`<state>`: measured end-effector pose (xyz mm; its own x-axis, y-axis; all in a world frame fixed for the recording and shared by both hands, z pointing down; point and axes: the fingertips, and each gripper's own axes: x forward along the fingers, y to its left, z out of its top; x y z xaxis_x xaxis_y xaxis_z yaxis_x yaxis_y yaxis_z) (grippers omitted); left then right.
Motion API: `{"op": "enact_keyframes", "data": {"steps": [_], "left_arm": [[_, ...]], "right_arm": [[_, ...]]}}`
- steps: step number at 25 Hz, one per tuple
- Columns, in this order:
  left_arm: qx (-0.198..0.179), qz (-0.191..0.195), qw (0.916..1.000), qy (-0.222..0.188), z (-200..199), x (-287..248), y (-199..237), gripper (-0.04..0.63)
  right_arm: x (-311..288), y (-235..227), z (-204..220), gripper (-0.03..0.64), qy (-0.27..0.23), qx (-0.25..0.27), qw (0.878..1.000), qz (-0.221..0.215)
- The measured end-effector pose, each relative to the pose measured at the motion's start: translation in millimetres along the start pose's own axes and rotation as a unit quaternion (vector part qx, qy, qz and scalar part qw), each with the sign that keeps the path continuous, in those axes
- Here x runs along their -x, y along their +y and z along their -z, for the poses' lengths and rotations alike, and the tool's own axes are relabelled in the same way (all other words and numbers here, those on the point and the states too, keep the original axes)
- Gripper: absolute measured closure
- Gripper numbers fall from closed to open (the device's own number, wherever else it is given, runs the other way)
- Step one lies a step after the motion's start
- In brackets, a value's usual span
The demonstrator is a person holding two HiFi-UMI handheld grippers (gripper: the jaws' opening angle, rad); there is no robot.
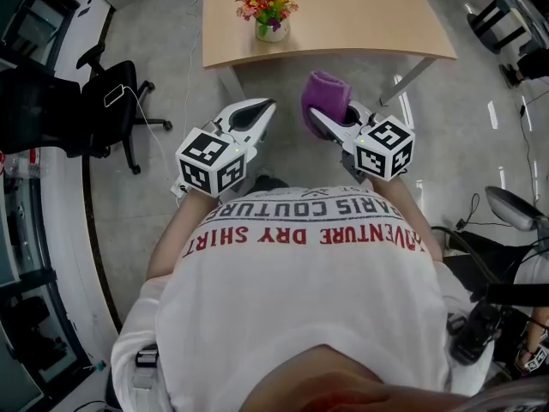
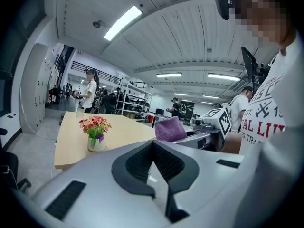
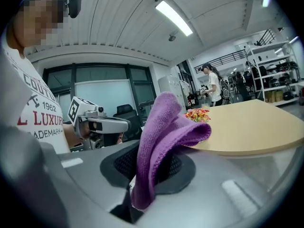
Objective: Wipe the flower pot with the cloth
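Ahead, flower pot (image 1: 273, 31) well beyond right claw (image 1: 319, 117) — cloth (image 1: 325, 93) clamped within

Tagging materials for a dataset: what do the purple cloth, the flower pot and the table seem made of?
Cloth: soft knitted or microfibre fabric, matte; fine ribbed weave and limp folds show.
Flower pot: probably glazed ceramic or glass, pale and slightly glossy; too small to be sure.
Table: light wood-look top, likely laminate, smooth and even.

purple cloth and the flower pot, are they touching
Apart. The head view shows the purple cloth clamped in the right tongs, short of the table, with bare tabletop between it and the flower pot.
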<state>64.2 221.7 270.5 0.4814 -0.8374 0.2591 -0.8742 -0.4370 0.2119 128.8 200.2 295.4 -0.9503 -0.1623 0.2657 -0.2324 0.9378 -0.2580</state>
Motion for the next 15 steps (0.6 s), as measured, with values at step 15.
{"op": "enact_keyframes", "data": {"steps": [15], "left_arm": [[0.037,-0.012,0.9984,0.04,17.9,-57.4,122.3,0.594]], "right_arm": [[-82.0,-89.9,2.4,0.558,0.015,-0.044,0.999,0.017]]}}
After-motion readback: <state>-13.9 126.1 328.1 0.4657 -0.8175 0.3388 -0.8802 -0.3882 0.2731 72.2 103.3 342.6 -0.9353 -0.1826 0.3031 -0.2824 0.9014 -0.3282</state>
